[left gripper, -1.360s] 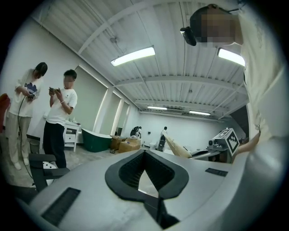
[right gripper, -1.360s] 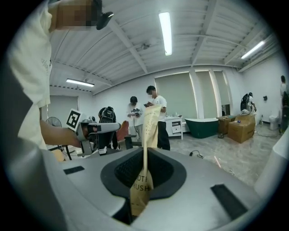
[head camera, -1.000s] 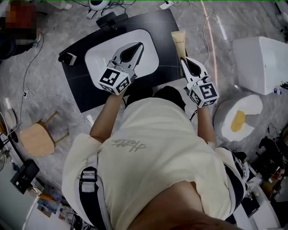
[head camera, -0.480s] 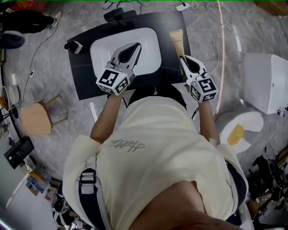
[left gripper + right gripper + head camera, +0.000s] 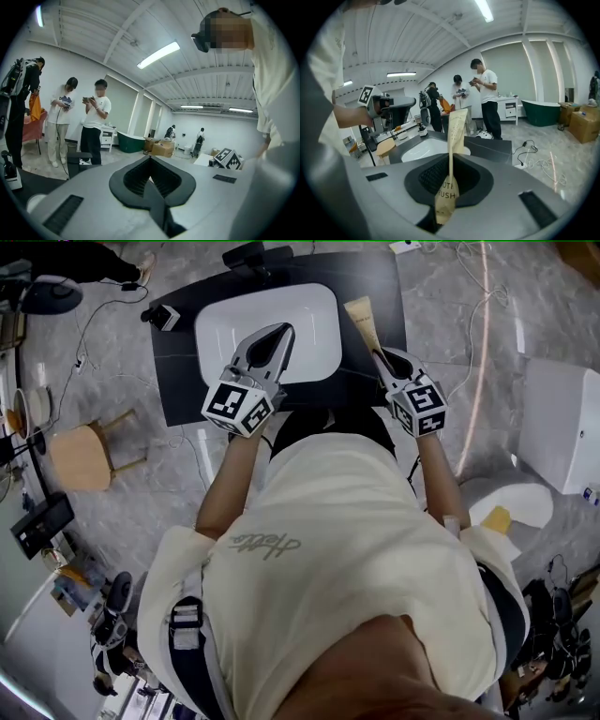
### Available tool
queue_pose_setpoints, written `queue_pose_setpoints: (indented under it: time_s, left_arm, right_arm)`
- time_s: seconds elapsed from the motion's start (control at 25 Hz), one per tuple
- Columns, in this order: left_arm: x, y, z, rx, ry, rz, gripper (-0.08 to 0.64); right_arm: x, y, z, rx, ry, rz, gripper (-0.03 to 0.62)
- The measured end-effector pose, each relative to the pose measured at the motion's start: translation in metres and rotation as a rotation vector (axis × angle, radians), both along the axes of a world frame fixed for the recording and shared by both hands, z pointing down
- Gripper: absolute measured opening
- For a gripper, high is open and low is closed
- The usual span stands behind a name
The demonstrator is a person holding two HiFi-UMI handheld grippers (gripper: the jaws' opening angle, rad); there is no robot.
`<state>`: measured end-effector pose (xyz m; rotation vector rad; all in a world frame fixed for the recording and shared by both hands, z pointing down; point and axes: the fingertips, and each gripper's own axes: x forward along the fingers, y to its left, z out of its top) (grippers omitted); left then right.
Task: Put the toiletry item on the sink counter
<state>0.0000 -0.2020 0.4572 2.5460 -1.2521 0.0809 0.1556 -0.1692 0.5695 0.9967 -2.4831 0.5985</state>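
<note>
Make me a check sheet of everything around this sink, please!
Surface: dark counter with a white sink set in it.
Job's things: a tan tube, held over the counter to the right of the sink; whether it touches cannot be told.
Clutter: a small black box on the counter's far left corner.
Grippers: right gripper clamped on the tube; left gripper closed and empty, above the sink.
Cables: loose cables lying on the floor.
Surroundings: wooden stool, white toilet, people standing behind.
</note>
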Motion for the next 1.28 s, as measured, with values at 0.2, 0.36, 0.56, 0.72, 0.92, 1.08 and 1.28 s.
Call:
queue_pose_setpoints:
  time_s: [0.2,0.36,0.56,0.72,0.92,1.08,1.28]
  left_arm:
    - [-0.005,0.001,0.002,0.000,0.014,0.003,0.003]
    - [-0.011,-0.002,0.000,0.011,0.023,0.010,0.003]
    - [-0.023,-0.005,0.008,0.002,0.040,0.001,0.003]
    - [-0.032,-0.007,0.014,-0.009,0.044,0.007,0.003]
    - [-0.042,-0.011,0.022,-0.024,0.045,0.000,0.003]
    - [-0.041,-0.017,0.020,-0.021,0.047,0.012,0.003]
    - [-0.041,-0.020,0.023,-0.037,0.047,0.021,0.003]
  right_arm:
    - [-0.009,0.001,0.022,-0.048,0.030,-0.012,0.025]
    - [-0.012,0.004,0.038,-0.088,0.071,-0.009,0.025]
    - [-0.015,-0.003,0.054,-0.120,0.103,-0.003,0.025]
    - [-0.019,-0.008,0.068,-0.164,0.125,0.011,0.025]
    - [-0.025,-0.003,0.091,-0.244,0.130,0.028,0.026]
    - [-0.024,-0.003,0.104,-0.269,0.146,0.034,0.026]
    - [-0.023,-0.004,0.124,-0.332,0.159,0.047,0.026]
